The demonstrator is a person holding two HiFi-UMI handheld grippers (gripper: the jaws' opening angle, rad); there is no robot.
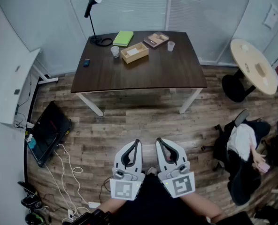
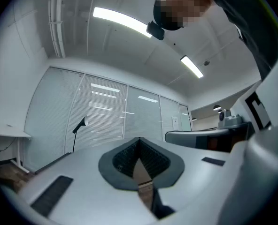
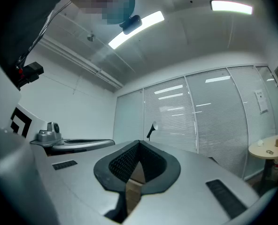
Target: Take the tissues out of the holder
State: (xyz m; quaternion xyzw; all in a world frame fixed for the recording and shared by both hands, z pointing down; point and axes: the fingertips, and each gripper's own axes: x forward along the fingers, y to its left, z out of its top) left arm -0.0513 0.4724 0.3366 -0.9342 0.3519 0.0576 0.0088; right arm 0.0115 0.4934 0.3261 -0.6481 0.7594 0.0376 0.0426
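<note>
Both grippers are held low and near, side by side over the wood floor [image 1: 143,121], well short of the dark bench [image 1: 143,71] at the far side of the room. The left gripper [image 1: 137,142] has its jaws together, tips meeting with nothing between them, and the right gripper [image 1: 159,141] is the same: jaws closed and empty. Each gripper's own view looks up past the joined tips toward the blinds and ceiling lights. The tissue holder [image 1: 140,56] – a light wooden box – sits on the far half of the bench, slightly left of centre, with the white tissues [image 1: 132,51] lying in it. Just left of the holder stands a small cup [image 1: 115,51]. Farther back are a green notebook [image 1: 123,38] and a black desk lamp [image 1: 93,13] at the far left corner. To the holder's right are a book [image 1: 156,40] and a clear cup [image 1: 171,46]. A small blue object [image 1: 86,62] lies near the bench's left edge. Off to the right stand a round pale table [image 1: 254,65] and a person seated on a chair [image 1: 244,153] – both well apart from the bench.
</note>
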